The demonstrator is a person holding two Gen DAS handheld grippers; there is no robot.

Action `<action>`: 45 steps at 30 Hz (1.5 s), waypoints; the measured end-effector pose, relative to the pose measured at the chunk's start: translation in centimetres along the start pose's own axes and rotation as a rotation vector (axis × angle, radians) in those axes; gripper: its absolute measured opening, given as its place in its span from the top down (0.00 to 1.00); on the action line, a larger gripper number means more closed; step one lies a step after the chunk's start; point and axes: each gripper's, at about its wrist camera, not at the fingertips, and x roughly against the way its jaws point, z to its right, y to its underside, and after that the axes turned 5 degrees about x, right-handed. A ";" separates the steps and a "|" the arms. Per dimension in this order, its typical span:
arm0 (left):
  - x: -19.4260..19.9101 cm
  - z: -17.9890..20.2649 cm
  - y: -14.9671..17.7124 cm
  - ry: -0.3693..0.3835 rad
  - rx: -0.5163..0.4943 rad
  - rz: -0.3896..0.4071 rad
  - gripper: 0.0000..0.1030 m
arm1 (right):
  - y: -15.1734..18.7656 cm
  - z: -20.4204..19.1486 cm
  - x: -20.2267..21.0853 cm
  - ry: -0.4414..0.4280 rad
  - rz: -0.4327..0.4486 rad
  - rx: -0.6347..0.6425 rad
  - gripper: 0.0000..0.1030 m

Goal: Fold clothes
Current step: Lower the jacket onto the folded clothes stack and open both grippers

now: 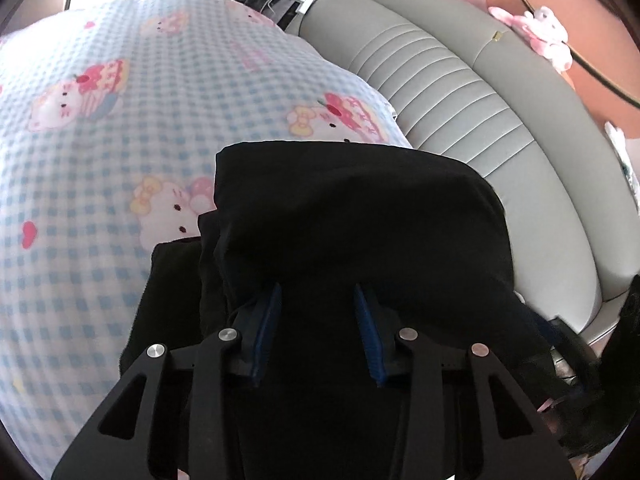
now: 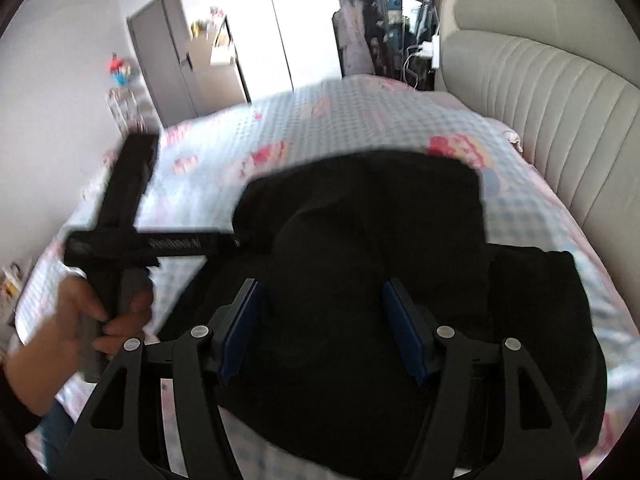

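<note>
A black garment [image 2: 360, 248] lay bunched on a bed covered by a blue-checked, cartoon-printed blanket [image 1: 100, 152], with a grey padded headboard [image 1: 460, 92] along the far side, as a person worked at folding it with two hand-held grippers.

At the left of the right-wrist view, the person's left hand [image 2: 100, 316] gripped the handle of the left gripper [image 1: 316, 292], whose body reached across to the garment's near-left edge. From that gripper's own camera, its blue pads [image 1: 266, 320] stood part-way apart over dark cloth; the black fabric hid whether any fold was caught between them, so a grip could not be confirmed.

Toward the centre and right, the right gripper [image 2: 322, 292] hung above the heaped middle of the garment with its jaws wide apart and no cloth visibly pinched. A flatter dark panel lay further right, near the headboard.

The likeliest trouble appeared to be a poor pick: black layers stacked on black gave little edge to aim at, so either gripper might close on several layers, or on the blanket beneath, dragging the pile out of shape instead of turning a clean fold.
</note>
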 end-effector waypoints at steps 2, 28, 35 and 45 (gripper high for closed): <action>-1.4 0.3 -0.7 -0.011 0.000 -0.002 0.60 | 0.6 2.1 1.4 -0.006 0.041 -0.118 0.37; 2.1 5.2 4.5 -0.163 -0.173 0.047 0.29 | 3.2 0.9 -0.1 0.199 -0.081 -0.087 0.22; 3.8 1.2 4.5 -0.337 -0.219 -0.007 0.22 | 3.2 0.0 -0.6 0.254 -0.127 -0.033 0.15; 12.6 -3.3 2.4 -0.270 -0.053 0.155 0.23 | -0.8 -3.5 1.8 0.261 -0.016 -0.068 0.11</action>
